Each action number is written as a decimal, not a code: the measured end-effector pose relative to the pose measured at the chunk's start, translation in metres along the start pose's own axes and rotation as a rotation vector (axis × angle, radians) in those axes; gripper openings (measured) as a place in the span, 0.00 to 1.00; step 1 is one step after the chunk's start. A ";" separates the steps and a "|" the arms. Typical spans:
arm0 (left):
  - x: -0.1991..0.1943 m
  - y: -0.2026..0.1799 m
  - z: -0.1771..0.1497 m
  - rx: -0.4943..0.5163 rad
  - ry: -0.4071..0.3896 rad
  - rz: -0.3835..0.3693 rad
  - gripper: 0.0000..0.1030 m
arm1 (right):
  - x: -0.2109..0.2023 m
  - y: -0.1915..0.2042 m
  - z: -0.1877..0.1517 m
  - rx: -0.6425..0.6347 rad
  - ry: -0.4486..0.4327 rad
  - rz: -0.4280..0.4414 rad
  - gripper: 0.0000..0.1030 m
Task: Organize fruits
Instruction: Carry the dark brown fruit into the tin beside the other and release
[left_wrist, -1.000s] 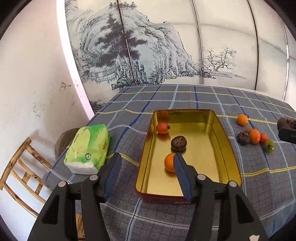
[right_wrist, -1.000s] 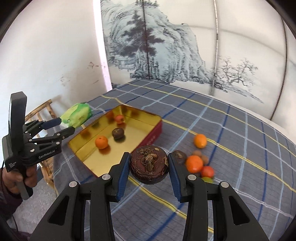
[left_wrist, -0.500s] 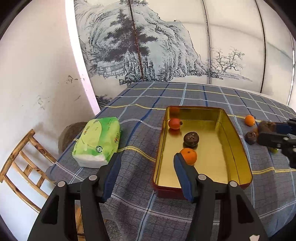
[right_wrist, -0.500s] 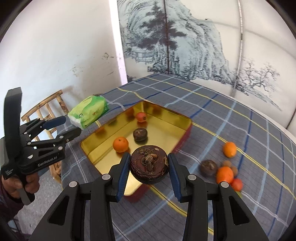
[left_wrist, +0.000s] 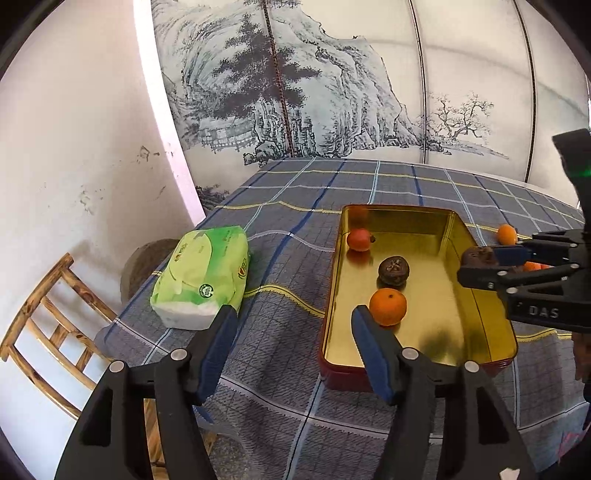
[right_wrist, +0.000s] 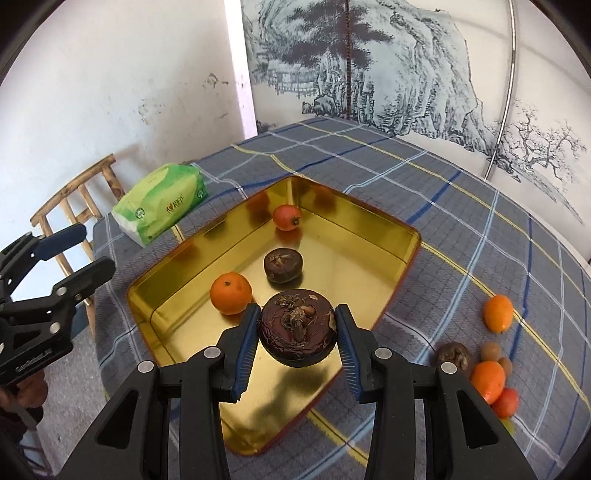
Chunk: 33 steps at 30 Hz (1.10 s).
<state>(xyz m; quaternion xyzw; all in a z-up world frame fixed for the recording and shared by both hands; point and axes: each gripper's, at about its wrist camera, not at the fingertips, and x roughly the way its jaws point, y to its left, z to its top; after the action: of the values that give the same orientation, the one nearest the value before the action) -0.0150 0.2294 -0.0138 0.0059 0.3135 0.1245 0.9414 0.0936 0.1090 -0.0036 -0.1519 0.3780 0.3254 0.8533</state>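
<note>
From the left wrist view, the left gripper (left_wrist: 291, 341) is hanging off the near edge of the surface (left_wrist: 288, 236) with its jaws standing wide apart and nothing between them. Beyond it the gold tin (left_wrist: 480, 317) is holding a mandarin (left_wrist: 388, 306), a dark brown fruit (left_wrist: 393, 271) behind that, and a red fruit (left_wrist: 359, 239) near the tin's far wall. A green tissue pack (left_wrist: 201, 280) is lying well to the left of the tin. The right gripper (left_wrist: 491, 264) is coming in over the tin's right wall.

From the right wrist view, the right gripper (right_wrist: 297, 334) is clamping a second dark brown fruit, the held fruit (right_wrist: 298, 332), by its two flanks, above the tin's (right_wrist: 402, 258) near end and just on this side of the mandarin (right_wrist: 231, 292). It looks light and rather leathery, with a dry papery crown on top (probably firm-shelled, though I am only guessing), so the pads are gripping where they should, across the widest part, and it should not need much squeeze. Being round, it may be rolling a little once set down. More loose fruits (right_wrist: 487, 380) are waiting on the cloth to the right of the tin.
</note>
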 end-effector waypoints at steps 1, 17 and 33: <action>0.000 0.001 0.000 -0.001 0.001 0.001 0.61 | 0.005 0.001 0.001 -0.006 0.007 -0.001 0.41; 0.010 0.015 -0.007 -0.029 0.025 0.021 0.71 | 0.051 0.003 0.009 -0.018 0.083 -0.017 0.41; 0.018 0.020 -0.014 -0.046 0.053 0.027 0.74 | 0.064 0.007 0.019 -0.015 0.088 -0.026 0.41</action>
<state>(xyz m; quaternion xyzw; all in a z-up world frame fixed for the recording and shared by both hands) -0.0142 0.2523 -0.0331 -0.0147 0.3352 0.1446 0.9309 0.1315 0.1520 -0.0384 -0.1774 0.4109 0.3103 0.8387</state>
